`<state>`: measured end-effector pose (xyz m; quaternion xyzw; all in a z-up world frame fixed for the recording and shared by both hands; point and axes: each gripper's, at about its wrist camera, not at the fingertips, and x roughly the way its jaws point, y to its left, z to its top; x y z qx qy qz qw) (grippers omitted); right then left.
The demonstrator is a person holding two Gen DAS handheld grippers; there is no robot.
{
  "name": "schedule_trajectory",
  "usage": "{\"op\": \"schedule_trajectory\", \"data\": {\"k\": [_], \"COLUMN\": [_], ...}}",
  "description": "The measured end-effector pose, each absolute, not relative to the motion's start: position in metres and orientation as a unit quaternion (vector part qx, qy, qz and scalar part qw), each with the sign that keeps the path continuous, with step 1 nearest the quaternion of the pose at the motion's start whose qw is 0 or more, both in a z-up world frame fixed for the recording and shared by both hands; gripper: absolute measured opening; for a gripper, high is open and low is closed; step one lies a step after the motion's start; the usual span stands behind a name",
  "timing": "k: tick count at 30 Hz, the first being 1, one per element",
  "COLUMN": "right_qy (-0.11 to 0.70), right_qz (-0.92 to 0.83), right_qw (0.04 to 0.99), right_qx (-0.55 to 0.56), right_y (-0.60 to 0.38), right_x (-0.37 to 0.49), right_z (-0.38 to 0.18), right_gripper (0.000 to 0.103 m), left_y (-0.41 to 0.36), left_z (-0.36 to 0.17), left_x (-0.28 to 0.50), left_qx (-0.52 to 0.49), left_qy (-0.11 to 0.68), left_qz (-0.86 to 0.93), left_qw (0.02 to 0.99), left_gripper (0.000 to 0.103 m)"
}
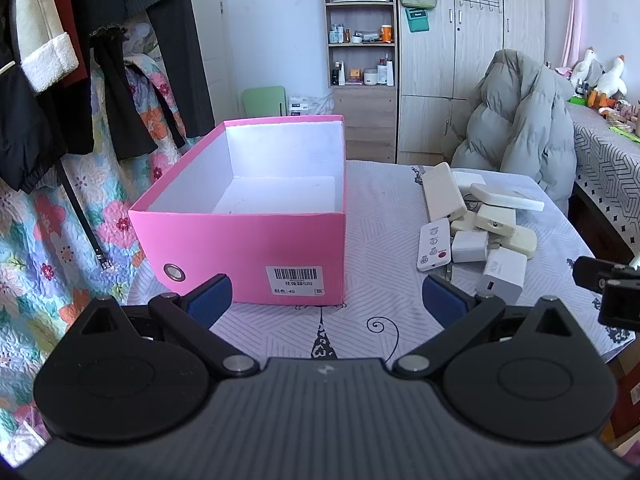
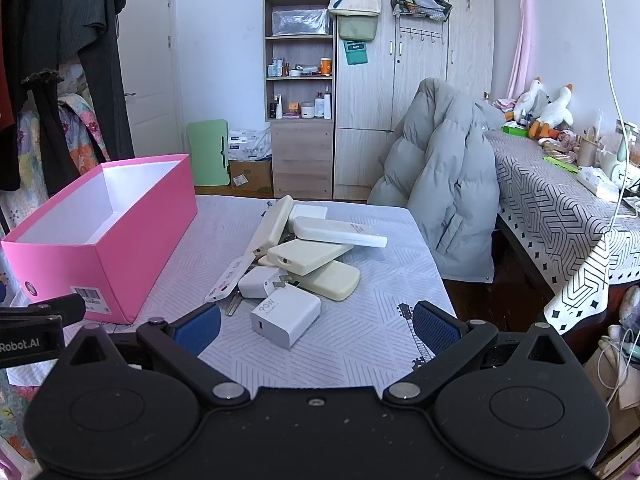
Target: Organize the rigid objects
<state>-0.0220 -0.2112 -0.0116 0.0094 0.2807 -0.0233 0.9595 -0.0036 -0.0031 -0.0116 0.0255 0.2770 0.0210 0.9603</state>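
Observation:
An open pink box (image 1: 256, 248) with a white inside stands on the patterned table (image 1: 380, 216); it looks empty. It also shows at the left of the right wrist view (image 2: 132, 248). A pile of white and cream chargers and power banks (image 2: 312, 248) lies to its right, with a white 90W charger (image 2: 286, 314) nearest and a white remote (image 1: 433, 244) beside it. My left gripper (image 1: 326, 300) is open and empty just in front of the box. My right gripper (image 2: 316, 326) is open and empty, its fingers either side of the 90W charger.
A grey puffer jacket (image 2: 444, 184) hangs on a chair behind the table. Clothes (image 1: 80, 60) hang at the left over a floral quilt. A second table (image 2: 560, 200) with a patterned cloth stands at the right. A shelf and wardrobe (image 2: 360, 100) line the back wall.

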Motion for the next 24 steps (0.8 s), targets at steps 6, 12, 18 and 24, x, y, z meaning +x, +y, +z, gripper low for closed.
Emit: {"op": "schedule_trajectory", "data": {"k": [6, 12, 18, 24], "right_qy": [0.286, 0.286, 0.288, 0.290], "right_qz": [-0.024, -0.032, -0.046, -0.050], "right_qw": [0.958, 0.958, 0.957, 0.956], "right_qx": [0.007, 0.007, 0.002, 0.003], "right_y": [-0.210, -0.214, -0.218, -0.221], "right_x": [-0.022, -0.020, -0.020, -0.020], "right_z": [-0.013, -0.012, -0.013, -0.016], "right_gripper": [0.103, 0.103, 0.103, 0.103], "left_y": [-0.003, -0.002, -0.003, -0.005], "left_z": [-0.011, -0.011, -0.012, -0.013], "left_x": [-0.003, -0.002, -0.002, -0.002], "left_qx": [0.022, 0.023, 0.024, 0.025], "left_qy": [0.279, 0.278, 0.278, 0.278], "left_qz": [0.020, 0.021, 0.018, 0.014], "left_qw": [0.960, 0.960, 0.960, 0.960], "left_gripper": [0.103, 0.103, 0.103, 0.103]}}
